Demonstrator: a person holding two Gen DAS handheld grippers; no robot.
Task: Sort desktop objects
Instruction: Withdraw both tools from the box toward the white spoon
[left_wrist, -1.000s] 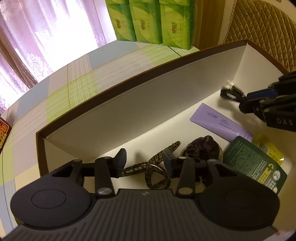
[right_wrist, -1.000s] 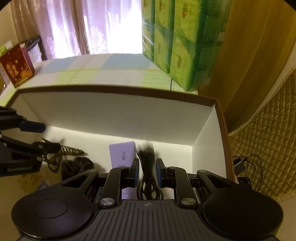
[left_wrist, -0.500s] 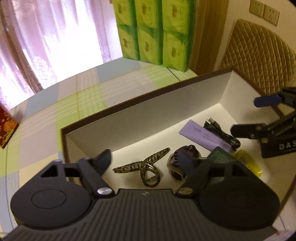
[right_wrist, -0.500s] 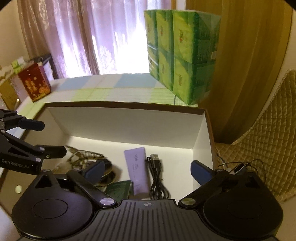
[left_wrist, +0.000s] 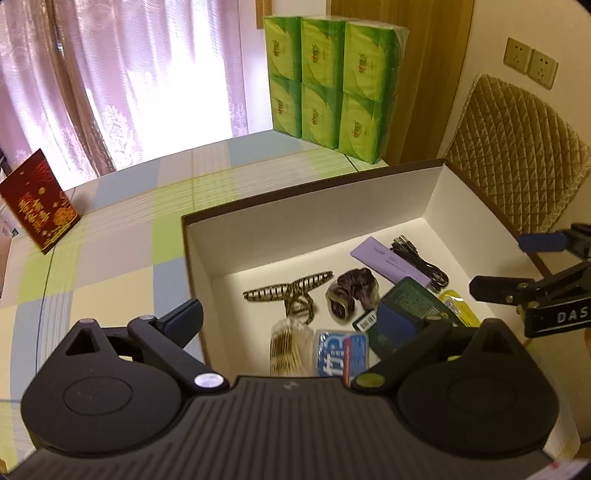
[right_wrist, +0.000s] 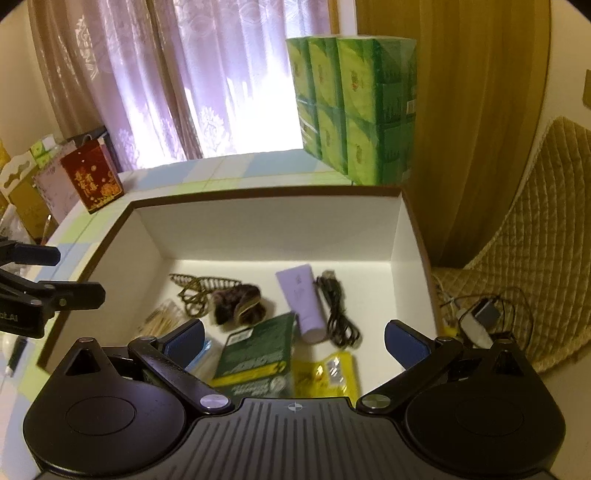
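A white box with a brown rim (left_wrist: 306, 192) holds a leopard-print hair claw (left_wrist: 291, 291), a brown scrunchie (left_wrist: 351, 291), a purple tube (left_wrist: 388, 262), a black USB cable (left_wrist: 421, 262), a green packet (left_wrist: 410, 299), a yellow packet (left_wrist: 458, 306), cotton swabs (left_wrist: 288, 343) and a blue pack (left_wrist: 340, 350). My left gripper (left_wrist: 291, 321) hovers above the box's near left side, its jaws opening wide with nothing between them. My right gripper (right_wrist: 295, 338) stands open and empty above the green packet (right_wrist: 258, 350), with the cable (right_wrist: 338, 310) and tube (right_wrist: 301, 299) lying ahead of it.
Stacked green tissue packs (left_wrist: 332, 92) stand on the checked tablecloth behind the box. A red carton (left_wrist: 37, 203) sits at the far left. A quilted chair (left_wrist: 517, 155) is to the right, with a charger and wires (right_wrist: 476, 321) on its seat.
Both grippers opened wide and drew back and up out of the box. The right one let go of the black cable; the left one left the hair claw lying inside.
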